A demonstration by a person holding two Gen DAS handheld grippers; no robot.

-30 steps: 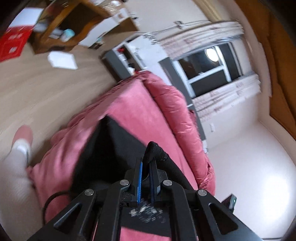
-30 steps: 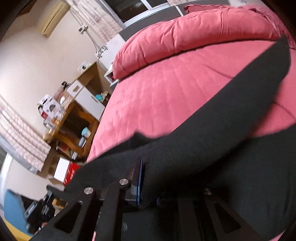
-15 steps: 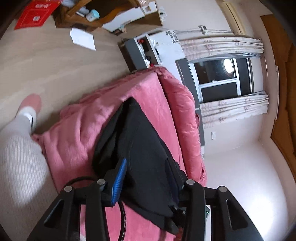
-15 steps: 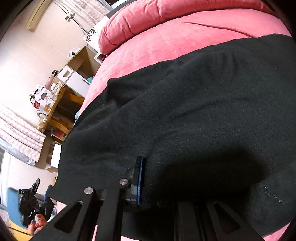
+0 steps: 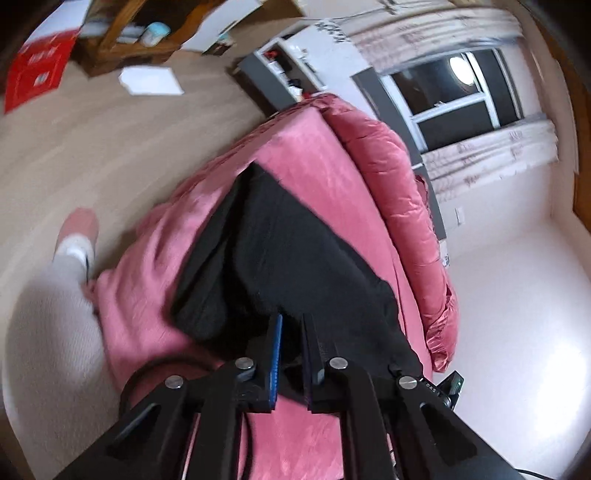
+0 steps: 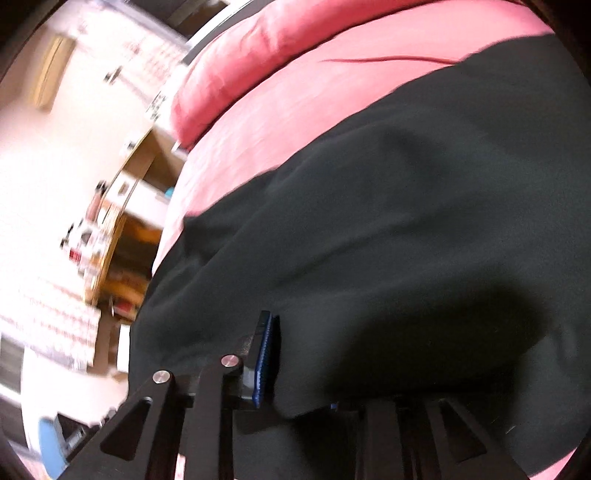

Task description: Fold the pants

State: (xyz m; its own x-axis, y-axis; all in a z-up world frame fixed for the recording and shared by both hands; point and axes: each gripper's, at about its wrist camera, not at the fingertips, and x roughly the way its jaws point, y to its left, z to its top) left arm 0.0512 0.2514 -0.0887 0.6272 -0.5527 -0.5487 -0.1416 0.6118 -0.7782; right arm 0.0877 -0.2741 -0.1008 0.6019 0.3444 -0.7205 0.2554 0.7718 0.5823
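Observation:
Black pants [image 5: 280, 254] lie stretched across a pink bed cover [image 5: 317, 166]; they fill most of the right wrist view [image 6: 406, 221]. My left gripper [image 5: 291, 332] is nearly closed, its fingers pinching the near edge of the pants. My right gripper [image 6: 295, 354] is shut on the pants; only its left blue-padded finger [image 6: 264, 362] shows, the other is hidden under the cloth.
A rolled pink duvet [image 5: 402, 206] lies along the far side of the bed. A person's leg and pink slipper [image 5: 74, 236] stand on the wooden floor at left. A wooden shelf unit [image 5: 147, 33] and white paper [image 5: 151, 79] are across the floor. A window [image 5: 458, 99] is behind.
My left gripper opened wide half a second ago and has now closed again on the near edge of the pants. The right gripper stays shut on the cloth, which has been laid flatter.

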